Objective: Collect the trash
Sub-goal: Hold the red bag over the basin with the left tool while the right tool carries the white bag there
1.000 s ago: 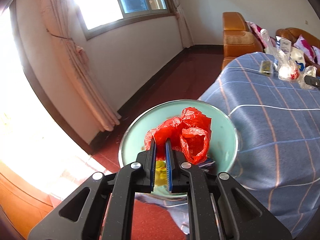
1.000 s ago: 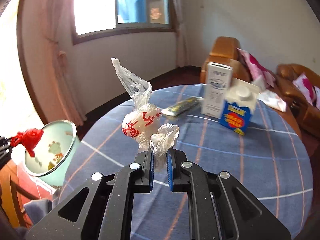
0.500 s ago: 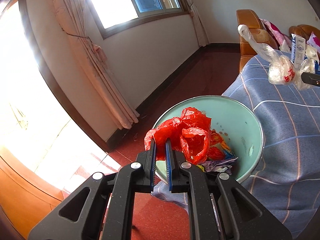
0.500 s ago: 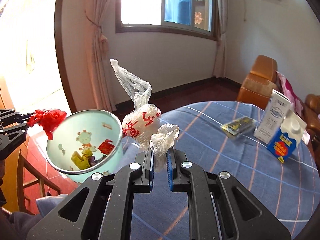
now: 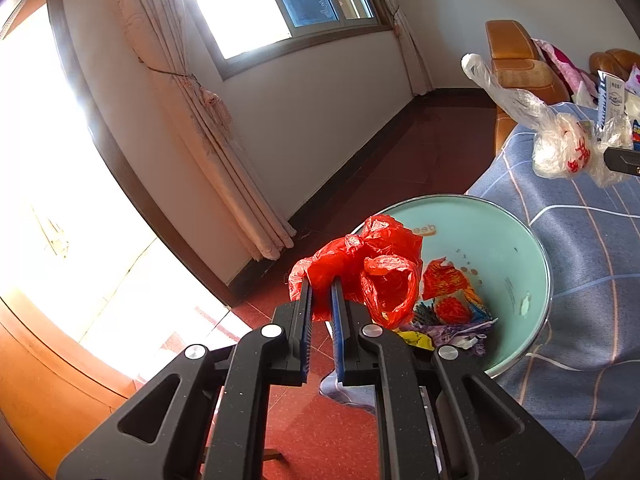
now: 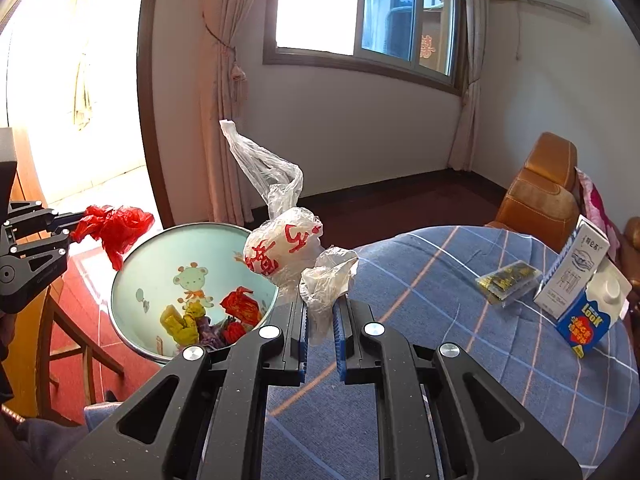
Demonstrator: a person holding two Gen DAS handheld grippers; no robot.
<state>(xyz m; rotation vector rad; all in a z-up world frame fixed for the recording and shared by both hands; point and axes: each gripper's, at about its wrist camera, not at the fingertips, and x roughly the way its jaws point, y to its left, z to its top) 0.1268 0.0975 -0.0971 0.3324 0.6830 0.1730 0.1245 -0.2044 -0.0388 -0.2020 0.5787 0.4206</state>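
Left wrist view, left to right. Lower centre: the left gripper (image 5: 320, 300), its jaws nearly closed and clamped on a crumpled red plastic bag (image 5: 368, 268). The bag is glossy, creased, with one open loop hanging at its right side; it hangs above the near left rim of the trash bin (image 5: 536, 248). The bin is pale green inside with a metal rim, and stands beside the table (image 5: 592, 280), which is covered in blue cloth with thin orange and white lines. Inside the bin lie red, yellow and purple wrappers (image 5: 444, 284). Upper right: a clear plastic bag (image 5: 560, 148) with red characters, knotted, with a long twisted tail pointing up and left.

Right wrist view, left to right. Far left: the left gripper (image 6: 78, 222) with the red plastic bag (image 6: 116, 228) at the bin's upper left rim. Lower left: the trash bin (image 6: 132, 276), a cartoon bear printed on its inner wall. Centre: the right gripper (image 6: 320, 312), jaws nearly closed, pinching a crumpled end of the clear plastic bag (image 6: 280, 252), which is held off the table at the bin's right rim. Right: a flat gold-printed packet (image 6: 506, 282), a white carton (image 6: 572, 268) and a blue carton (image 6: 588, 316) standing on the table (image 6: 440, 320).
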